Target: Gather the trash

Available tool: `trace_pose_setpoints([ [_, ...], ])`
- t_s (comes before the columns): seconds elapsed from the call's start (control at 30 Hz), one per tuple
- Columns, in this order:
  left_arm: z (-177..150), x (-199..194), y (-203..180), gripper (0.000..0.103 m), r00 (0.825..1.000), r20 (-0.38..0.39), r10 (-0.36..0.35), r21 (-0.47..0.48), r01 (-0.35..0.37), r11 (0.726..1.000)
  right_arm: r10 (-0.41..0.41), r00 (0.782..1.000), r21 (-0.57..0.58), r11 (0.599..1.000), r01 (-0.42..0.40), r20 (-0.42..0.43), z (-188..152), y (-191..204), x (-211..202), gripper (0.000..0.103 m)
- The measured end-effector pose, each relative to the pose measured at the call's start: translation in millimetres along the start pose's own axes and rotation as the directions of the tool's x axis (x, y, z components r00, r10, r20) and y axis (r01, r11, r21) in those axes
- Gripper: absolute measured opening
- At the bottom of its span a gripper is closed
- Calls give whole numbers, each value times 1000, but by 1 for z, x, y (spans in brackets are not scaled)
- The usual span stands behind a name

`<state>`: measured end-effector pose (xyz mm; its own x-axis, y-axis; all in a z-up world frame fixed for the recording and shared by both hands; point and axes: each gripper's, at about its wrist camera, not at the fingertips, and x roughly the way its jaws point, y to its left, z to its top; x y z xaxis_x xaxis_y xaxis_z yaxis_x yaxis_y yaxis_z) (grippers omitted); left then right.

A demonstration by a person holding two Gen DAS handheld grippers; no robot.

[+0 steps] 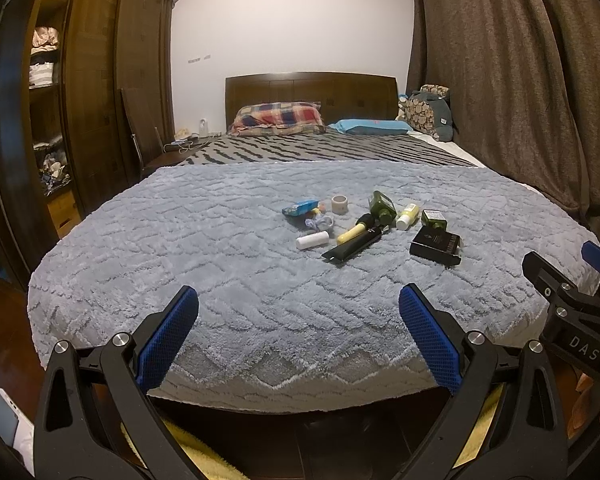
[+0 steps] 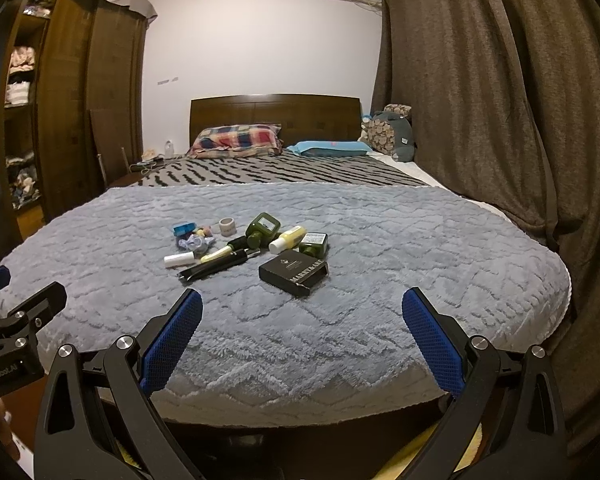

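Both the left gripper (image 1: 299, 330) and right gripper (image 2: 302, 334) are hovering wide open and empty; the round bottles (image 2: 264, 229) risk rolling on the plush blanket (image 2: 380, 248).

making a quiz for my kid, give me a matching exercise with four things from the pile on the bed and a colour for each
Things:
1. flat cardboard box
2. long squeeze tube
3. small square glass bottle
4. small paper tape roll

Colours:
A. green
B. beige
C. black with pale lettering
D. plain black

Pairs: 1-C, 2-D, 3-A, 4-B
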<state>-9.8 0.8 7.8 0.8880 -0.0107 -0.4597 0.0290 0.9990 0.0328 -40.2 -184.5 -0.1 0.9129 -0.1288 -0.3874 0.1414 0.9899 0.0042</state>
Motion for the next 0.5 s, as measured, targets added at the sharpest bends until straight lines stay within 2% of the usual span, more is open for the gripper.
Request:
trace_pose_setpoints([
  [0.5, 0, -2, -2, 95, 1000, 1, -4, 2, 4, 1000, -1, 1000, 1, 1000, 1, 1, -2, 0, -1, 101],
])
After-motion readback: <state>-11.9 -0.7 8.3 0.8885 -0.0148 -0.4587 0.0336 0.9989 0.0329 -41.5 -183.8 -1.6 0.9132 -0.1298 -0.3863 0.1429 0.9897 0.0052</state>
